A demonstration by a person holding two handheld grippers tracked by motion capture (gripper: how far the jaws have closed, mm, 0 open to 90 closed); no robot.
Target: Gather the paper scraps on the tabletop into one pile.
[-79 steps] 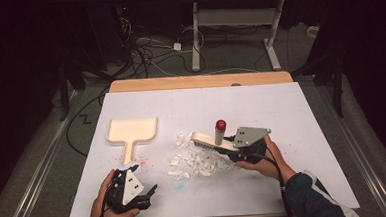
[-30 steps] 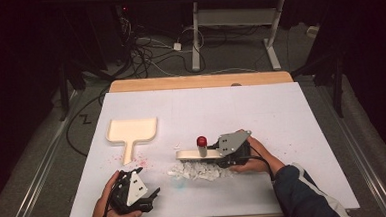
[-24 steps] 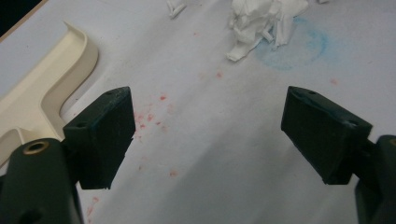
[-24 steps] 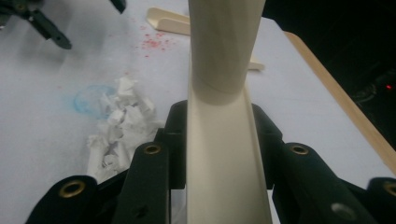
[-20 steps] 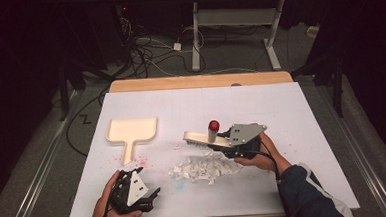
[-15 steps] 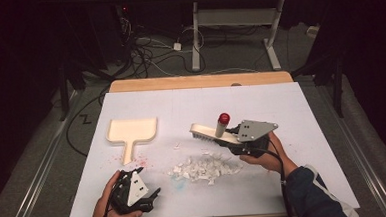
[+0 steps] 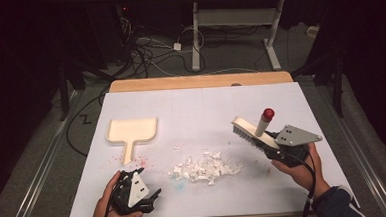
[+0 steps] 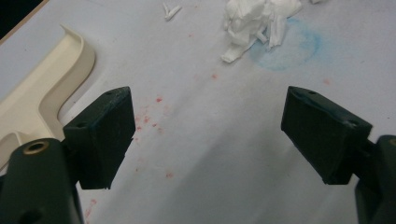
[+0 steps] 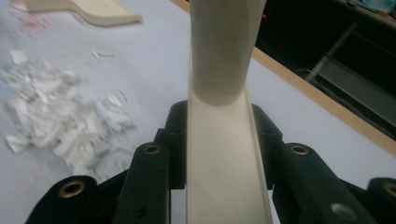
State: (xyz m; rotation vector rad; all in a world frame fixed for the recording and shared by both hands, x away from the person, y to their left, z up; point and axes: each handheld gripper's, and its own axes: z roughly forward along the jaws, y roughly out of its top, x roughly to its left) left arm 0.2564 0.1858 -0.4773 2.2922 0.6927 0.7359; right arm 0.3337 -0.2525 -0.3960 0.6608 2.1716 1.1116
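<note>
a heap of paper scraps (image 7: 206, 166) lies mid-table (image 7: 201, 108), between the two hands, with the cream dustpan (image 7: 131, 132) well off to its left and nothing between them but red specks. the left claw view adds a blue smudge (image 8: 285, 44) beside the scraps. the left claw (image 7: 153, 196) rests low near the table's front edge, jaws wide apart and empty. the right claw (image 7: 270, 147), raised to the right of the heap, is clamped on the brush (image 7: 250, 131), bristles down, red-capped handle up.

Open table between dustpan (image 7: 131, 132) and brush (image 7: 252, 132); paper scraps (image 7: 206, 167) block the middle.
</note>
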